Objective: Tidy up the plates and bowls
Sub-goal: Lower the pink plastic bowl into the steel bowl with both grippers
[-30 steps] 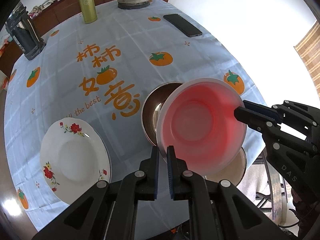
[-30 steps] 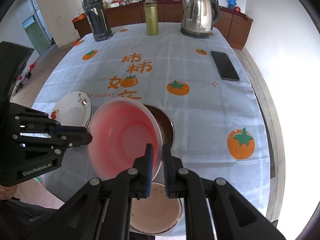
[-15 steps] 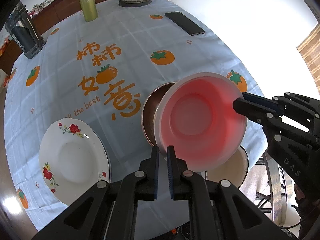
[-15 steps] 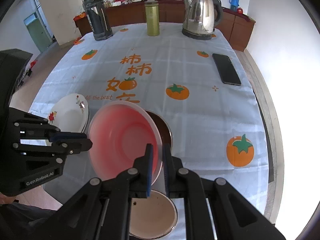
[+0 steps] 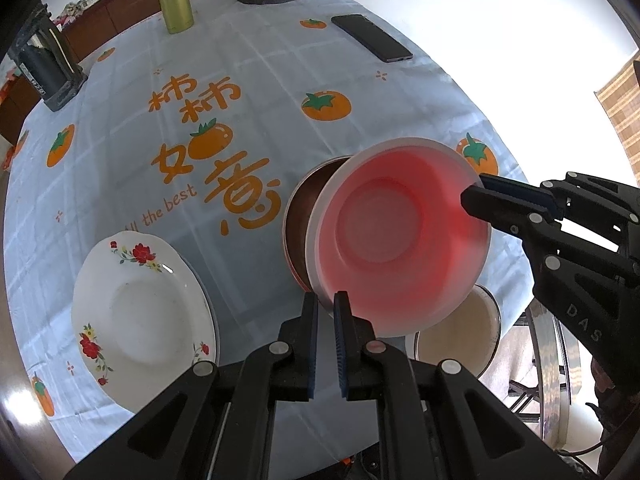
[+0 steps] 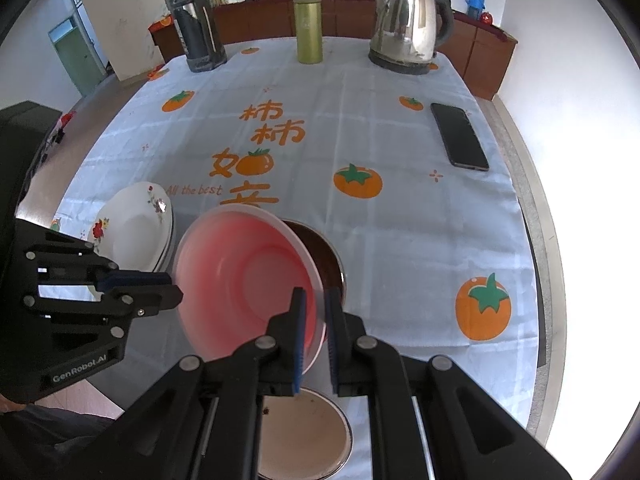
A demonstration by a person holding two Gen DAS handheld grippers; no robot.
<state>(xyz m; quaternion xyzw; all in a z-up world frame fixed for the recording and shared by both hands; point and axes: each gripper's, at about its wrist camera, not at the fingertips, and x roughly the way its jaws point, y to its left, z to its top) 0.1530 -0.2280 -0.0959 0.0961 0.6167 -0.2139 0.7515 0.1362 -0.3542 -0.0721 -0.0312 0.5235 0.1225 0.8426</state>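
Pink bowl (image 5: 396, 236) rim between both jaws

The pink bowl (image 6: 244, 276) is the landmark here. It is lifted and tilted above the tablecloth (image 6: 400, 220). The right gripper (image 6: 314, 300) pinches its rim on the near right side, and the left gripper (image 6: 168, 288) reaches its left edge, with jaws closed. Just behind the bowl, to the right, a brown metal bowl (image 6: 324, 256) is partly hidden. Left of the bowl sits a white flowered plate (image 6: 136, 232). Below the bowl, near the table edge, a beige bowl (image 6: 304, 436) stands. Far behind the bowl stand a kettle (image 6: 408, 24), a green flask (image 6: 309, 28) and a dark jug (image 6: 196, 20). A phone (image 6: 459, 136) lies far right of it.
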